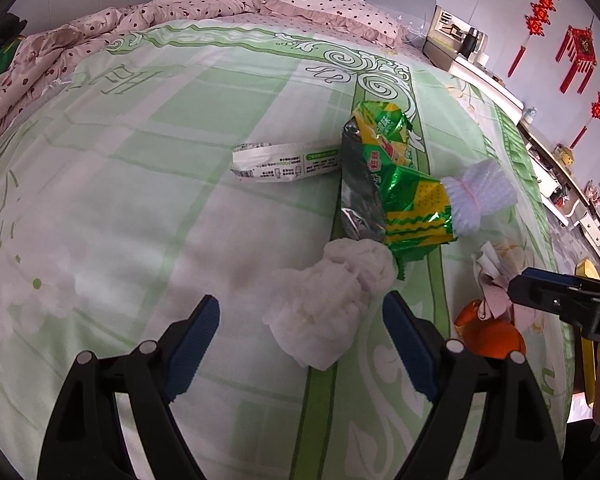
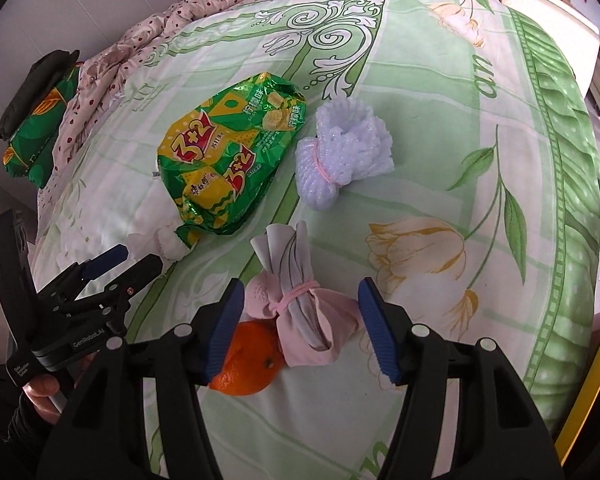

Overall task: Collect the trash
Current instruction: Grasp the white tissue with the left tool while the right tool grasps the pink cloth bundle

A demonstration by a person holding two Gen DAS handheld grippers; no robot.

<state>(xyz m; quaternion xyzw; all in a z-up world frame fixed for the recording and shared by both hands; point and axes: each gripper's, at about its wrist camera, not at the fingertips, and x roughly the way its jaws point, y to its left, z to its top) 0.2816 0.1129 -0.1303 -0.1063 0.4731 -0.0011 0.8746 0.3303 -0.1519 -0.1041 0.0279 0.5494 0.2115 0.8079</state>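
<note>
Trash lies on a green bedsheet [image 1: 140, 200]. My left gripper [image 1: 300, 320] is open, its jaws on either side of a crumpled white tissue [image 1: 324, 308]. Beyond lie a green snack bag [image 1: 380, 176], a white wrapper [image 1: 284, 162] and a white foam net [image 1: 476, 196]. My right gripper [image 2: 300, 308] is open around a pink bundle tied with a band [image 2: 300, 304], with an orange [image 2: 248, 364] just left of it. The right wrist view also shows the snack bag [image 2: 228, 160], the foam net [image 2: 340, 156], the tissue [image 2: 168, 240] and the left gripper [image 2: 128, 264].
A pink spotted quilt [image 1: 60, 52] and pillow [image 1: 332, 4] lie at the bed's far end. A green cushion [image 2: 36, 128] sits at the left edge. White furniture [image 1: 500, 92] runs along the right side of the bed.
</note>
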